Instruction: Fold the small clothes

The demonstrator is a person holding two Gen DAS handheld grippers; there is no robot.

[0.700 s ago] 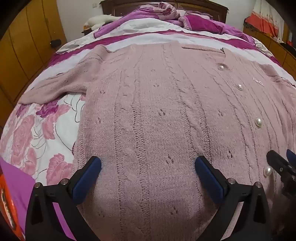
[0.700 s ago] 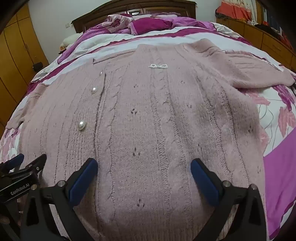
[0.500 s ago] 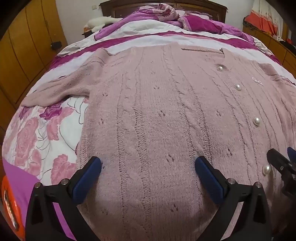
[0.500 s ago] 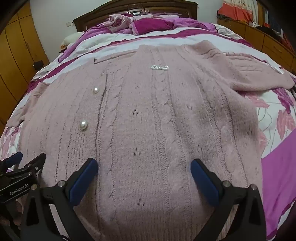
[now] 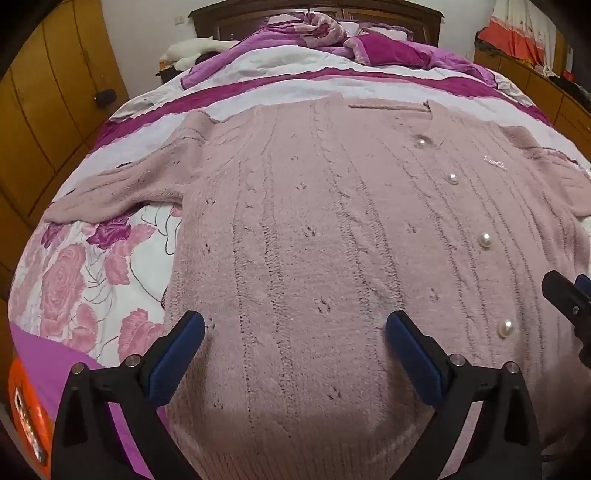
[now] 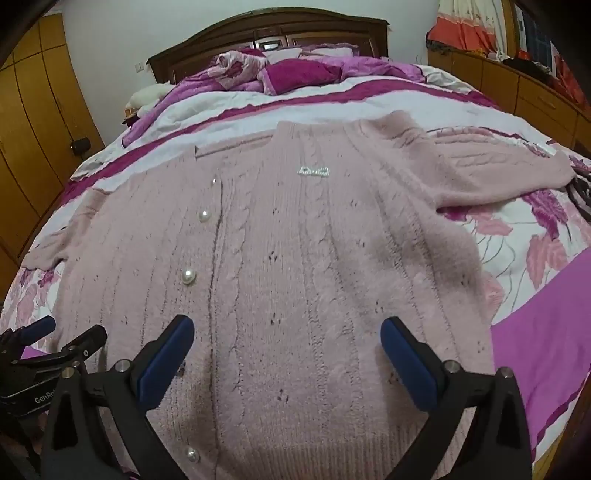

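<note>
A pale pink knitted cardigan [image 5: 314, 229] [image 6: 295, 240] with pearl buttons [image 5: 484, 240] lies spread flat on the bed, both sleeves stretched out sideways. My left gripper [image 5: 295, 325] hovers open above the garment's lower left half, nothing between its blue pads. Over the lower right half my right gripper [image 6: 286, 332] is open too and holds nothing. Each gripper shows at the edge of the other's view: the right one [image 5: 565, 295] at the right, the left one [image 6: 48, 343] at the lower left. A small sparkly bow [image 6: 314, 171] sits on the cardigan's chest.
The bed has a floral and purple cover [image 5: 85, 280] with bunched magenta blankets [image 6: 295, 74] at the dark wooden headboard [image 6: 266, 33]. Wooden wardrobes [image 5: 44, 122] stand on the left and a low wooden cabinet [image 6: 535, 92] on the right. An orange object [image 5: 26, 417] shows at the lower left.
Both grippers have drawn back a little toward the cardigan's hem and tilted up, so more of the bed's far end shows. Both stay open. The cardigan has not moved.
</note>
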